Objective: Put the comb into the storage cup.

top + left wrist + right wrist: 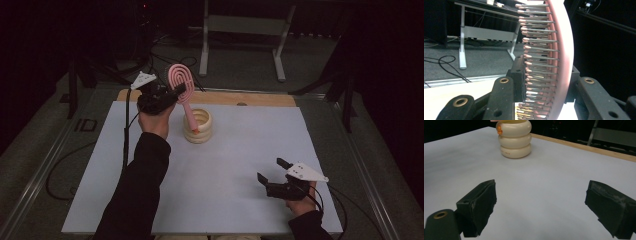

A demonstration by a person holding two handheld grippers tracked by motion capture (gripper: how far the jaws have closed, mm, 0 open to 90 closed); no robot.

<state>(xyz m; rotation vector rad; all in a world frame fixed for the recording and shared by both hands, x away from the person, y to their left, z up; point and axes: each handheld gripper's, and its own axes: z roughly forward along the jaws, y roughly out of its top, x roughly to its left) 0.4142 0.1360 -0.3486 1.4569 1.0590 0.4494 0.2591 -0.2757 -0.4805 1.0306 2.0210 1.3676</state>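
In the upper middle of the high view we see the left gripper [181, 91] clamped on a pink plastic hairbrush with looped, open ribs [180, 80], held head up and slightly tilted. The brush's handle slants down to the lower right, and its orange tip sits at the mouth of a cream ribbed holder shaped like three stacked rings [198, 126], which stands on the pale grey table mat [220, 190] near the table's wooden far edge [260, 99].

In the left gripper view the brush [564, 50] runs up the middle of the frame, its grey bristles with pink tips pointing left, and the black jaws press on it from both sides.

At the lower right of the high view we find the right gripper [272, 174] resting low over the mat, its jaws wide apart with nothing between them. In the right gripper view the holder [515, 138] stands at the upper middle, with small reddish print on its bottom ring that is too small for us to read.
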